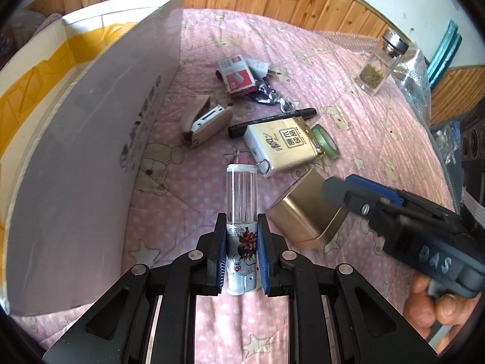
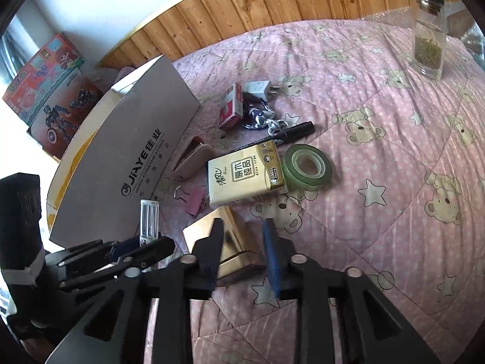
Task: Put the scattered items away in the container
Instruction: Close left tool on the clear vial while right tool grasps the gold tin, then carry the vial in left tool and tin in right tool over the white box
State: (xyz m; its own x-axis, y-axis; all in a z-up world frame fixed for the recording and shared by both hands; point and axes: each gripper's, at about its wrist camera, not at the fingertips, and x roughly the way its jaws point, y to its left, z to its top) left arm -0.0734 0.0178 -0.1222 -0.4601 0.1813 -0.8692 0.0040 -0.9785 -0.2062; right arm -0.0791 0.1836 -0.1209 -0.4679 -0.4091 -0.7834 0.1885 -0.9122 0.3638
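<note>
Box wall reads "JiAYE" with Chinese characters beside it and a small unreadable line below; grey outside, yellow tape inside, standing at left on the pink bear-and-star quilt. Left gripper: fingers pinching a clear plastic tube, transparent upper half, white printed lower half with a red cartoon figure, tube raised beside the box wall. Right gripper: fingers half spread astride a gold tin on the quilt; pad contact cannot be told. "DAS" shows on the right gripper's body in the left view. Tissue pack, cream and gold, Chinese print, lies between black marker and green tape roll. Red staple box beyond.
</note>
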